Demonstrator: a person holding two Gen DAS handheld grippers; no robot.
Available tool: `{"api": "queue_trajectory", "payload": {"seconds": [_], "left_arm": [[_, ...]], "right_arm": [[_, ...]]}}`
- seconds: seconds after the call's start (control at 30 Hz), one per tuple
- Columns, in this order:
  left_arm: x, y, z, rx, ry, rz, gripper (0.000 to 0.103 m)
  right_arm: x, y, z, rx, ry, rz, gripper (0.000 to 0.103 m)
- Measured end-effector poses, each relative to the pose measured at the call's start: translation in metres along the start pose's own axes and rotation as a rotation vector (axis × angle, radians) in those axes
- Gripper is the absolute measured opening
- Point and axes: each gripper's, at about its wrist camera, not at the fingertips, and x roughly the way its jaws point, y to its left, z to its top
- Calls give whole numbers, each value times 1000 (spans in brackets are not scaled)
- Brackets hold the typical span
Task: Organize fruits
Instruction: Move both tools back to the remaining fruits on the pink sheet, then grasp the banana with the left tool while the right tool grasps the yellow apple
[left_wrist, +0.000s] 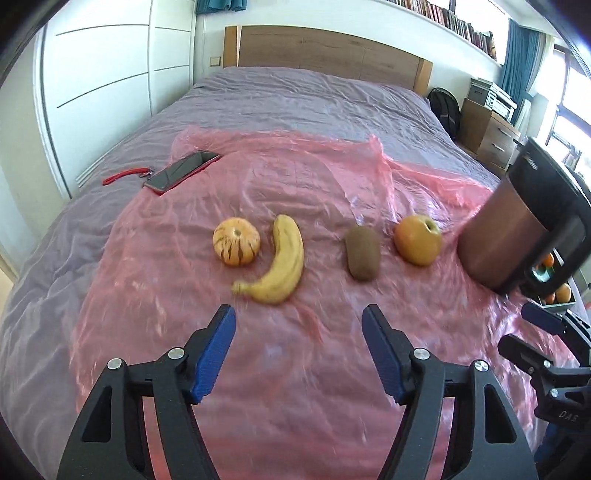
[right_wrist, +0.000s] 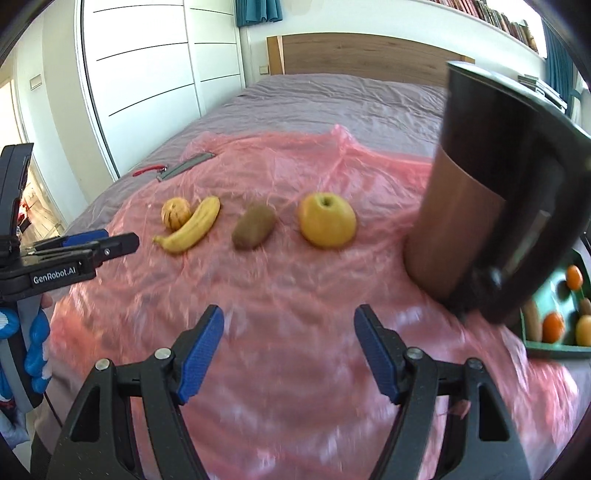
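Both grippers, left (left_wrist: 299, 314) and right (right_wrist: 289, 315), tilt down over the sheet (left_wrist: 295, 369), jaws apart, empty. Banana (left_wrist: 282, 258), kiwi (left_wrist: 362, 252) and apple (left_wrist: 417, 240) lie at twelve o'clock.

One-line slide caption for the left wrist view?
Open left gripper above pink plastic sheet facing striped melon, banana, kiwi, apple.

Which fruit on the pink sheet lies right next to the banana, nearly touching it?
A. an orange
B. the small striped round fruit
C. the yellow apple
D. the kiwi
B: the small striped round fruit sits against the banana's inner curve, while the kiwi and yellow apple lie apart.
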Motion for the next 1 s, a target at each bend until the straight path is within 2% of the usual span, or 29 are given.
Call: {"api": "queue_trajectory", "payload": {"seconds": [0.2, 0.37, 0.57, 0.63, 0.7, 0.77, 1.0], "left_arm": [[65, 6, 18, 53, 74, 14, 66], [96, 10, 18, 57, 103, 16, 65], [116, 10, 18, 73, 120, 10, 62], [120, 12, 18, 61, 122, 4, 59], [124, 14, 19, 49, 124, 0, 51], [126, 14, 18, 46, 121, -3, 48], [131, 14, 11, 39, 91, -5, 48]], "right_arm": [[58, -13, 43, -16, -5, -17, 103], [96, -24, 62, -10, -1, -30, 103], [132, -35, 64, 15, 14, -50, 103], [138, -38, 64, 19, 4, -62, 103], [141, -41, 64, 21, -12, -66, 103], [145, -44, 64, 24, -20, -63, 103], [154, -49, 62, 18, -36, -33, 103]]}}
